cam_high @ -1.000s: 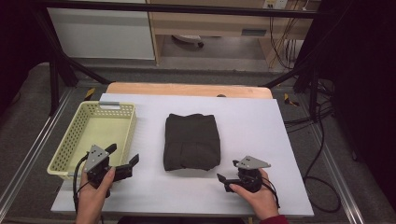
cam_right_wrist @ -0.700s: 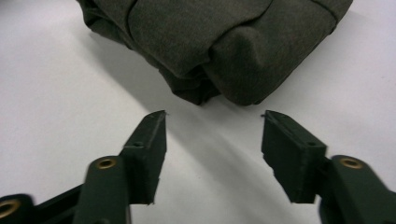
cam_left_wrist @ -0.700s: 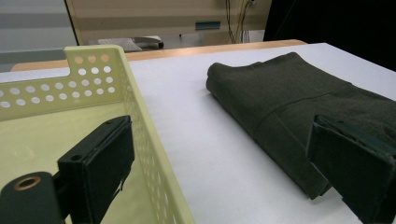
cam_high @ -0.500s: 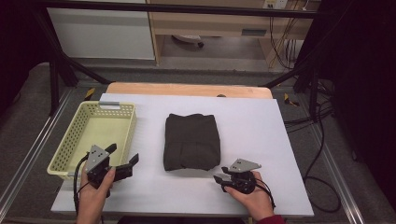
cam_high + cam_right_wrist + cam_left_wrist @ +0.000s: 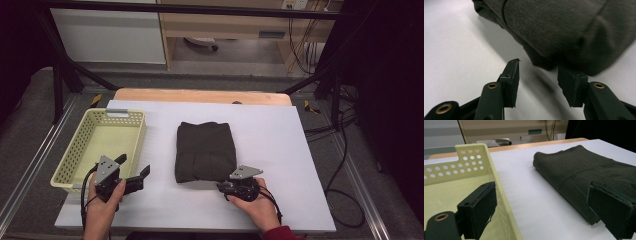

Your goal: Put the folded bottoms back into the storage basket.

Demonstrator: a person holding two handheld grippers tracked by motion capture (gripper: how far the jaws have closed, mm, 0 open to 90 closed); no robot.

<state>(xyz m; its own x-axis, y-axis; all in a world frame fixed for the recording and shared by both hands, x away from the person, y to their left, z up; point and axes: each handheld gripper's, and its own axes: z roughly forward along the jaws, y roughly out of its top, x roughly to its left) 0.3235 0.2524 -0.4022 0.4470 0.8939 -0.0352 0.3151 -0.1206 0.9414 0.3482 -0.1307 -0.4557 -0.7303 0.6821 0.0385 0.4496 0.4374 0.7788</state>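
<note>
Dark olive folded cloth [image 5: 205, 151] lies mid-table on the white table [image 5: 280, 135], bearing no readable label. Its near right corner sits just ahead of the right tongs [image 5: 223, 186], whose jaws have just been closing and now stand partly apart with nothing between them, short of the fabric. Left tongs [image 5: 134, 172] are spread wide and empty beside the yellow basket [image 5: 80, 150].

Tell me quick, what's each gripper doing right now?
Left gripper: open, empty, beside the basket.
Right gripper: jaws just narrowed, open, nothing gripped, at the folded dark cloth's near edge.
</note>
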